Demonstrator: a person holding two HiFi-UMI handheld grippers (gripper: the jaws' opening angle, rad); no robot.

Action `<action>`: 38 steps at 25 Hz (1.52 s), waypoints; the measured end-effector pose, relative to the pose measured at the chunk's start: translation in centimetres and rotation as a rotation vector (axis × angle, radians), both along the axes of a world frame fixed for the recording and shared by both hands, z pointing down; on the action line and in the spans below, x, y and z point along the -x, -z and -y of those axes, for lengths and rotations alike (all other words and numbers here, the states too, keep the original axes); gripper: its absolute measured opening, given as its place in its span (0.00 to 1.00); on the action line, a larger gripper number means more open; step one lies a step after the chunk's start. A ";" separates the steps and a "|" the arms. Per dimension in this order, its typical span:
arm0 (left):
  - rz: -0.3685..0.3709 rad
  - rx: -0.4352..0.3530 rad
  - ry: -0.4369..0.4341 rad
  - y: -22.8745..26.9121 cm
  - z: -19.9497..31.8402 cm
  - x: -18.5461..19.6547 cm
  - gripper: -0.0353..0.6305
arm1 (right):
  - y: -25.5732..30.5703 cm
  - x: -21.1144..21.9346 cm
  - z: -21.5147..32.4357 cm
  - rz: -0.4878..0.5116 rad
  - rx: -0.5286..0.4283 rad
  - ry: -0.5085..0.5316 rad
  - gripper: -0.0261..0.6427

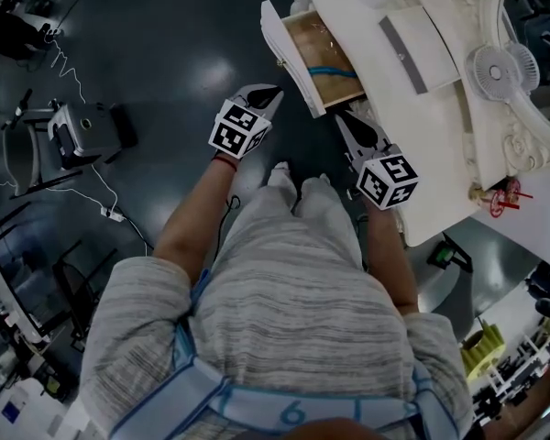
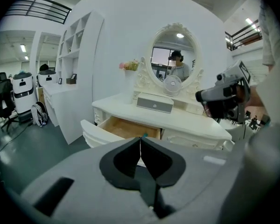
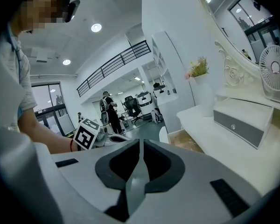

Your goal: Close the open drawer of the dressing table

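As head view shows, drawer (image 1: 287, 51) perhaps holds cable (image 1: 331, 71).

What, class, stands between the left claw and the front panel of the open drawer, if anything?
Nothing visible. In the head view only dark floor separates the shut, empty left claw from the front panel of the drawer. The left gripper view shows the same unobstructed path.
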State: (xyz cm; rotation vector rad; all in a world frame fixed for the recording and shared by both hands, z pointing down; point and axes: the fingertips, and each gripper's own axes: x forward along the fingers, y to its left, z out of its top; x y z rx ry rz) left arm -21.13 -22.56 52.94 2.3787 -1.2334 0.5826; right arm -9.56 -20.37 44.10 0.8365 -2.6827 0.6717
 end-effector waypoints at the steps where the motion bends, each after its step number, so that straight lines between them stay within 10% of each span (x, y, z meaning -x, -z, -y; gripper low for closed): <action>1: 0.004 0.008 0.000 -0.5 0.2 0.1 0.08 | -0.2 0.1 0.2 -0.002 0.004 0.002 0.06; 38: 0.233 0.250 -0.045 -15.0 8.5 2.3 0.20 | -5.3 -0.9 6.5 -0.034 0.099 0.049 0.06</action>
